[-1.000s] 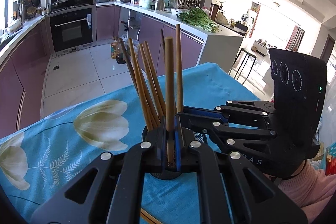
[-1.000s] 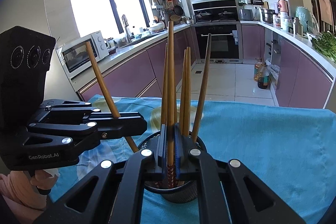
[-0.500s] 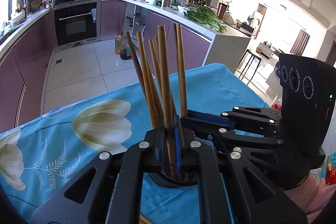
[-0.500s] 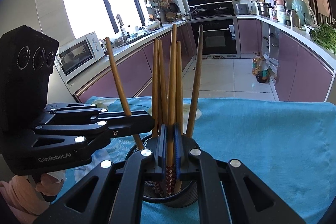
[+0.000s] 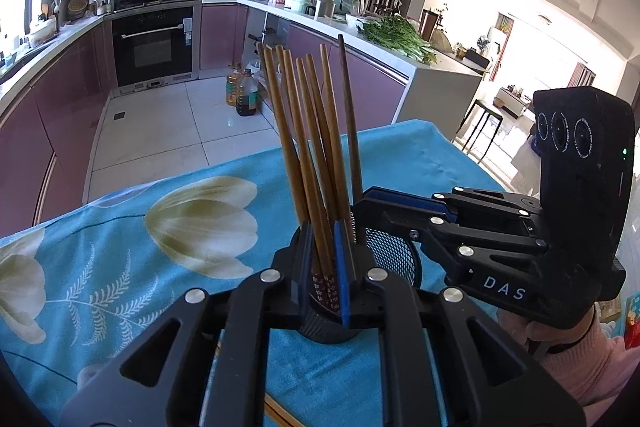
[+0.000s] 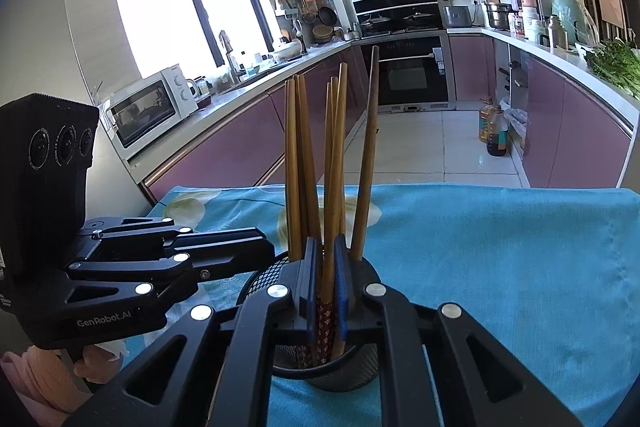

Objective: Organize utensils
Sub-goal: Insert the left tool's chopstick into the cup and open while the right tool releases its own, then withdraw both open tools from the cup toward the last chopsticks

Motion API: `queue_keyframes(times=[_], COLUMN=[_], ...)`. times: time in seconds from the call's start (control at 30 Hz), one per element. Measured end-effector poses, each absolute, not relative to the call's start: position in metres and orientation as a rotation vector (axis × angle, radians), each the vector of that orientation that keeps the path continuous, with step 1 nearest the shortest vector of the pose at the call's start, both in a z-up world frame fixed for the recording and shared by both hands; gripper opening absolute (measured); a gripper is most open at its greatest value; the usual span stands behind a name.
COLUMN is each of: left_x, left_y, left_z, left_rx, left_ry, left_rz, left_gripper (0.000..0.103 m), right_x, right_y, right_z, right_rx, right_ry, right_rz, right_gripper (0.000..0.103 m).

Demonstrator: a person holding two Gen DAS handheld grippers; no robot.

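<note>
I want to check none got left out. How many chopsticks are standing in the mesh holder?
7 chopsticks, all upright inside the black mesh holder: three grouped left, three in the middle, one leaning right. More may hide behind them.

Both tools are matte black linkages with silver screws and blue-lined fingers (image 5: 341,269). The right gripper (image 5: 394,197) reads "DAS" (partly hidden), the left gripper (image 6: 256,247) "GenRobot.AI". Pink knit sleeves (image 5: 592,359) cover both wrists.

Left gripper (image 5: 323,267) & right gripper (image 6: 325,283) angled down, tips close together, jaws opening, chopsticks between.
</note>
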State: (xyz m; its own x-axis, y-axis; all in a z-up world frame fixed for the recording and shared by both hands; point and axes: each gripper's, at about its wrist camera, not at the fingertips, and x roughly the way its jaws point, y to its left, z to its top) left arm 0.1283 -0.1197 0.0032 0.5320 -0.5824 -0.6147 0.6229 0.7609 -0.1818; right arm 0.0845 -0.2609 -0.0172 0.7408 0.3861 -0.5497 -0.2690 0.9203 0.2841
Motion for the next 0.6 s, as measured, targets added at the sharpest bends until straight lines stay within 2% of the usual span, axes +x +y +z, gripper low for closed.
queue_keyframes(times=[0.07, 0.37, 0.6], left_x=[0.121, 0.09, 0.07], left_y=[-0.111, -0.064, -0.032], left_z=[0.007, 0.007, -0.008], left_rx=[0.058, 0.022, 0.008], left_ry=[0.682, 0.604, 0.597], left_rz=[-0.706, -0.591, -0.496], left_gripper=[0.021, 0.047, 0.056], right_x=[0.077, 0.037, 0.011], right_y=[-0.26, -0.246, -0.227], right_z=[-0.014, 0.0, -0.009], right_rx=[0.189, 0.142, 0.084], right_ry=[0.628, 0.57, 0.575], right_rz=[0.378, 0.478, 0.565], right_gripper=[0.02, 0.033, 0.042])
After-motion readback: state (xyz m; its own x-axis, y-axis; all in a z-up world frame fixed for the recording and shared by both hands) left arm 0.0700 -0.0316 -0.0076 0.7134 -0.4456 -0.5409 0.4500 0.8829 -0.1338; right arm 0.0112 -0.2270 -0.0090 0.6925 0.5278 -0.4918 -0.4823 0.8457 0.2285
